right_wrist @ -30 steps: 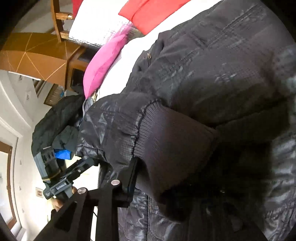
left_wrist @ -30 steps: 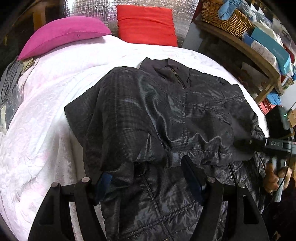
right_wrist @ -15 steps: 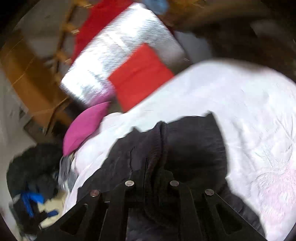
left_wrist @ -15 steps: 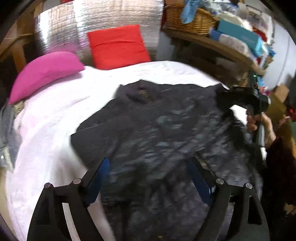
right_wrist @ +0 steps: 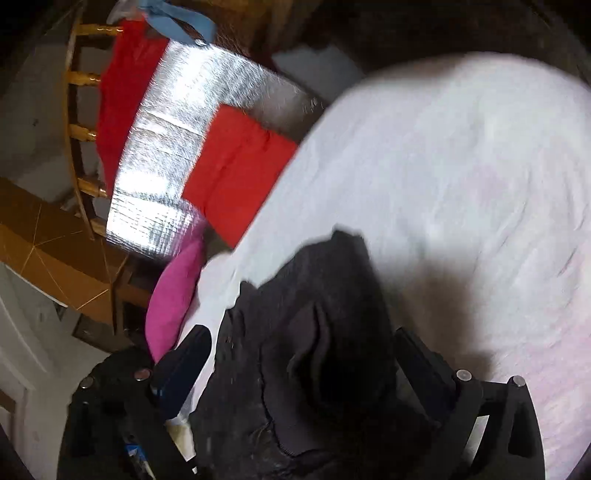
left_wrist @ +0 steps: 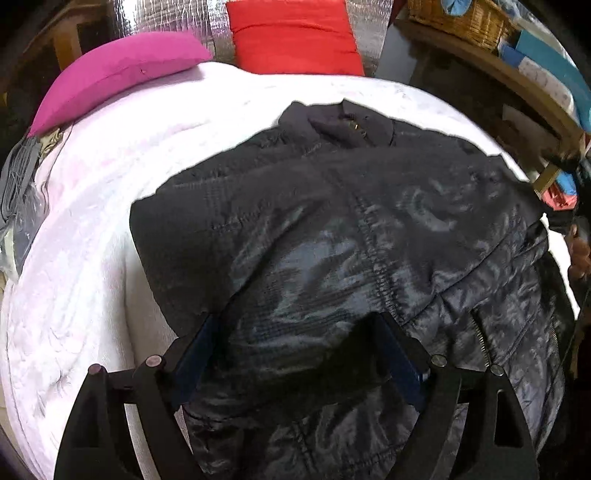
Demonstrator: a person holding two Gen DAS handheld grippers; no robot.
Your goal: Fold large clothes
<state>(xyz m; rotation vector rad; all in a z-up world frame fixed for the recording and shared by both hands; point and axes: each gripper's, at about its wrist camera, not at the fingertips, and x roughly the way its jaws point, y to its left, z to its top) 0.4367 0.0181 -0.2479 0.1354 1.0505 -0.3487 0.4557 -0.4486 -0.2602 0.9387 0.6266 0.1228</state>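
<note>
A large black quilted jacket (left_wrist: pixel 351 236) lies on the white bed (left_wrist: pixel 92 240), collar toward the pillows, with both sleeves folded across its front. My left gripper (left_wrist: pixel 295 332) is open just above the jacket's lower middle, its blue pads on either side of the fabric. In the right wrist view the jacket's ribbed cuff and sleeve (right_wrist: pixel 325 332) lie between the fingers of my right gripper (right_wrist: pixel 299 350), which is open over the jacket's right side. The right gripper also shows at the right edge of the left wrist view (left_wrist: pixel 576 177).
A pink pillow (left_wrist: pixel 122 70) and a red pillow (left_wrist: pixel 295 40) sit at the head of the bed, against a silver foil panel (right_wrist: pixel 177 155). A wooden shelf with a basket (left_wrist: pixel 461 18) and boxes runs along the right. Grey clothes (left_wrist: pixel 18 184) lie at the bed's left edge.
My right gripper has carried the sleeve across the jacket and opened, letting the cuff go. My left gripper stays open and has come lower over the jacket.
</note>
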